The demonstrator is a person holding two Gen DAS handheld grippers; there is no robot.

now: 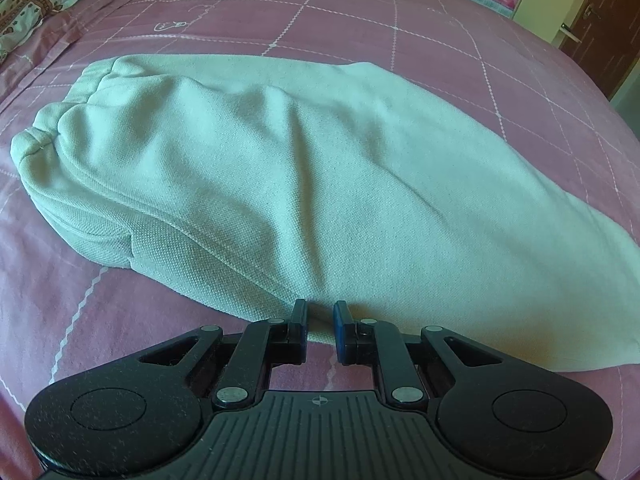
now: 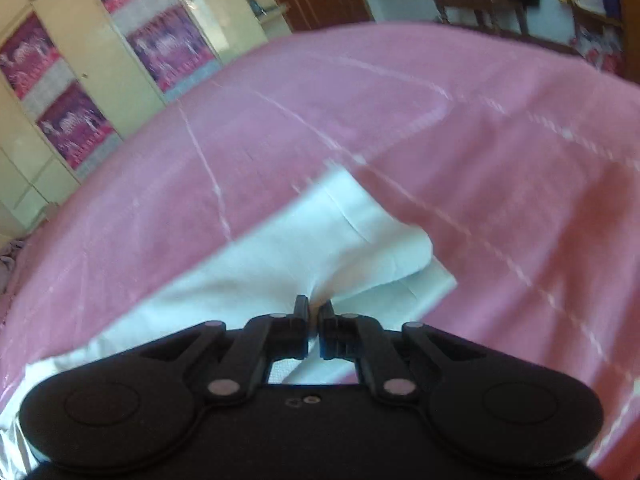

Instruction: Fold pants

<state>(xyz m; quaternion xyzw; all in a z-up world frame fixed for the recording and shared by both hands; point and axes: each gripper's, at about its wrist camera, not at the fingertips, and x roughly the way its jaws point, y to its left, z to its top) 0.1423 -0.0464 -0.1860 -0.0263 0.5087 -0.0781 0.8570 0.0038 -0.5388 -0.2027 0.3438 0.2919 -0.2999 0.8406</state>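
Black linkage arms of the left tool (image 1: 320, 326) fill the bottom of the left wrist view, its blue-faced jaws parted with a clear gap and nothing between them, poised just at the near hem of the pants (image 1: 304, 176).

Largest in the scene is the bed (image 1: 460, 64), covered by a pink sheet with thin white grid lines. On it lie the pants, pale mint-white knit cloth, already laid double so that one leg seems to rest over the other. They stretch across the bed from the bunched, gathered end on the far left of the left tool to a flatter edge on its right. Loose ridges run along the top layer.

In the right wrist view, which is blurred, the right tool (image 2: 314, 312) has its jaws drawn together on a pinch of the same white cloth (image 2: 320, 240), which puckers at the tips; a layered corner lies just beyond them. Beyond the bed stand cream wardrobe doors (image 2: 72, 52) with magenta posters, and a patterned cloth (image 1: 36, 4) sits at the bed's far left corner.

Judging by this, the lengthwise fold looks done and the crosswise fold is being set up. The next move likely calls for the left tool to close on the near edge, so both ends lift together and carry over toward the gathered end without dragging the lower layer.
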